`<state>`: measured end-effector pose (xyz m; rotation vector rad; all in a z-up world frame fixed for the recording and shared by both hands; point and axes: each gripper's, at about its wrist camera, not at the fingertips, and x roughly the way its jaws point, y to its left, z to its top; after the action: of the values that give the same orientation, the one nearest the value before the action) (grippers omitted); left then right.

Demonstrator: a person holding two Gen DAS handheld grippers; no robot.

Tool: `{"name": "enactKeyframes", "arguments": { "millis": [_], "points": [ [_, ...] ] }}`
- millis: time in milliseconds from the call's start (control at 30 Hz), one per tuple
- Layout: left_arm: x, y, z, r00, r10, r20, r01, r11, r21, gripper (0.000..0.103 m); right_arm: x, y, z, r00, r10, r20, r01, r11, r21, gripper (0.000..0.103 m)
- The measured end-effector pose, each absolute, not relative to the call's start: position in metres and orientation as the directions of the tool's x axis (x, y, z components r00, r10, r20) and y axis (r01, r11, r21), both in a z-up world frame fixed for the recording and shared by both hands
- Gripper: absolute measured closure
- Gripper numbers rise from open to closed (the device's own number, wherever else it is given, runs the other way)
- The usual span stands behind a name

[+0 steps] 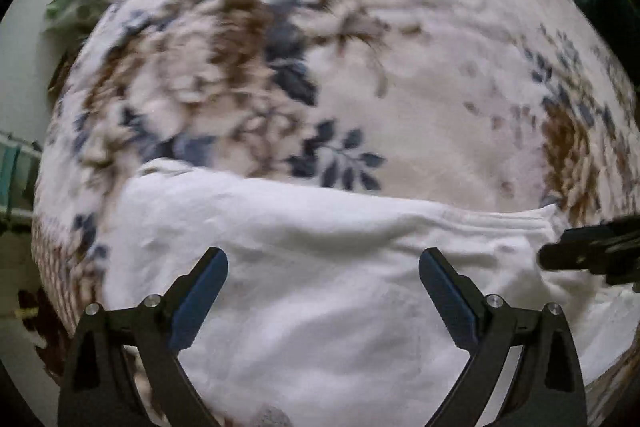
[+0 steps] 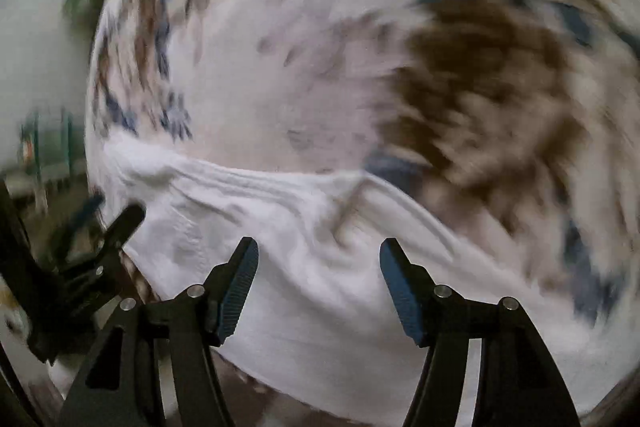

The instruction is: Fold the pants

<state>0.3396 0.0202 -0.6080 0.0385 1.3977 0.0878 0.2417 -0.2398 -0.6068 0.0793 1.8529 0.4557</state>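
White pants [image 1: 320,287] lie folded flat on a floral bedspread [image 1: 420,107]. My left gripper [image 1: 323,259] is open and empty, hovering over the pants' middle. The right gripper's black tip shows at the right edge of the left wrist view [image 1: 588,255], over the pants' ribbed waistband end. In the right wrist view the pants [image 2: 320,227] lie below my right gripper [image 2: 319,251], which is open and empty. The left gripper shows at that view's lower left [image 2: 100,239], at the pants' edge. Both views are blurred by motion.
The bedspread [image 2: 320,47] with blue and brown flowers covers the bed. Off the bed's left edge are a green bag [image 1: 76,7], a teal rack [image 1: 16,171] and pale wall.
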Motion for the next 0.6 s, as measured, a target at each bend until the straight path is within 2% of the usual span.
{"name": "enactKeyframes", "arguments": {
  "millis": [33,67,100,200,267,367,400,433,467,500,533,600],
  "points": [
    [0.341,0.021,-0.615,0.156,0.098,-0.983,-0.034,0.995,0.094,0.005,0.243,-0.236,-0.617,-0.366,0.25,-0.897,-0.2,0.92,0.338,0.044],
    [0.341,0.024,-0.624,0.141,0.102,-0.985,-0.032,0.995,0.098,0.005,0.242,-0.235,-0.62,-0.369,0.238,-0.899,-0.218,0.917,0.333,0.056],
    [0.34,0.027,-0.63,0.128,0.106,-0.986,-0.035,0.994,0.103,0.005,0.243,-0.239,-0.619,-0.371,0.263,-0.89,-0.201,0.913,0.354,0.098],
    [0.333,0.042,-0.64,0.104,0.096,-0.99,-0.068,0.994,0.09,0.005,0.252,-0.265,-0.6,-0.281,0.334,-0.9,-0.107,0.921,0.375,0.101],
    [0.329,0.047,-0.638,0.091,0.097,-0.991,-0.092,0.992,0.088,0.005,0.253,-0.283,-0.591,-0.245,0.388,-0.889,-0.032,0.913,0.407,0.101],
    [0.325,0.043,-0.627,0.079,0.086,-0.993,-0.097,0.992,0.079,0.005,0.244,-0.284,-0.577,-0.281,0.418,-0.864,-0.072,0.888,0.453,0.097],
    [0.324,0.042,-0.622,0.085,0.077,-0.993,-0.098,0.993,0.069,0.005,0.242,-0.284,-0.571,-0.277,0.399,-0.874,-0.099,0.893,0.439,0.09],
    [0.324,0.037,-0.615,0.097,0.066,-0.993,-0.092,0.994,0.057,0.005,0.239,-0.289,-0.565,-0.265,0.381,-0.886,-0.12,0.898,0.423,0.074],
    [0.323,0.033,-0.607,0.112,0.057,-0.992,-0.079,0.996,0.048,0.005,0.234,-0.293,-0.563,-0.264,0.376,-0.888,-0.127,0.899,0.419,0.064],
    [0.325,0.027,-0.602,0.123,0.054,-0.991,-0.07,0.997,0.046,0.005,0.232,-0.3,-0.56,-0.267,0.376,-0.887,-0.132,0.898,0.42,0.047],
    [0.327,0.02,-0.598,0.135,0.053,-0.989,-0.059,0.997,0.045,0.005,0.229,-0.302,-0.562,-0.272,0.37,-0.888,-0.142,0.898,0.417,0.039],
    [0.334,0.004,-0.596,0.148,0.05,-0.988,-0.029,0.999,0.046,0.005,0.218,-0.296,-0.578,-0.312,0.321,-0.894,-0.202,0.897,0.392,0.038]
  ]
}}
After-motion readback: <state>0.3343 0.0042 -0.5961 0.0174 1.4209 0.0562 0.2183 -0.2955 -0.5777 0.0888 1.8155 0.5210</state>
